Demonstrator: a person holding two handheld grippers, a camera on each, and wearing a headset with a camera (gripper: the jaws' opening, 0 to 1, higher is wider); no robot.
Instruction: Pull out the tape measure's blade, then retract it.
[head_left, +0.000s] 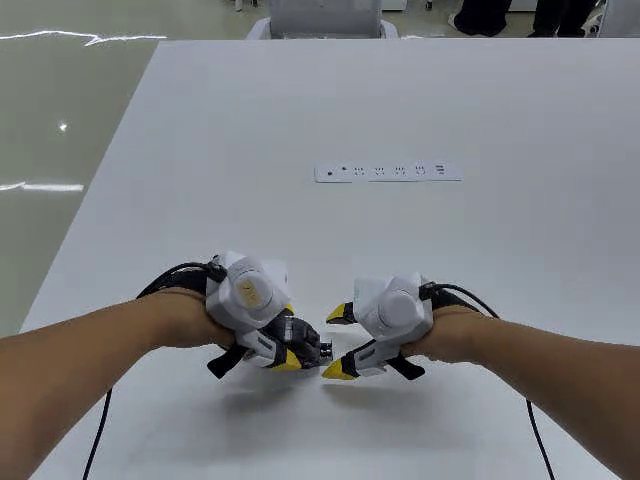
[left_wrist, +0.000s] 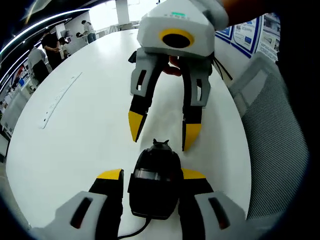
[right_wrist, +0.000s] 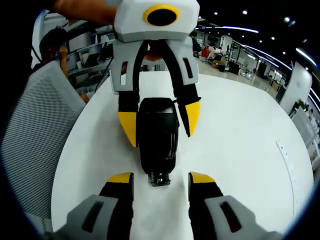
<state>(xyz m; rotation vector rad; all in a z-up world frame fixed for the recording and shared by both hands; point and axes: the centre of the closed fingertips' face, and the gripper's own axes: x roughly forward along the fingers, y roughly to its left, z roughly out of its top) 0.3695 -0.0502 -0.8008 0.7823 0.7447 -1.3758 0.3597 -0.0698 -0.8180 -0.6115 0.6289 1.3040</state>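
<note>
1. White bench (head_left: 400, 100) stretched ahead, with a power strip (head_left: 388, 172) lying well beyond both tongs.
2. Left tongs (left_wrist: 151, 174) were closed on the black tape measure (left_wrist: 152, 192), its body squeezed between the yellow tips.
3. Right tongs (right_wrist: 160, 176) faced them, spread wide and holding nothing, with the tape's metal end hook (right_wrist: 160, 180) between the jaws and a gap on either side.
4. Both tongs sat almost tip to tip.

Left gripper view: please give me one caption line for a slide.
The left gripper holds a black tape measure at a white table, the open right gripper facing its blade tip.
</note>
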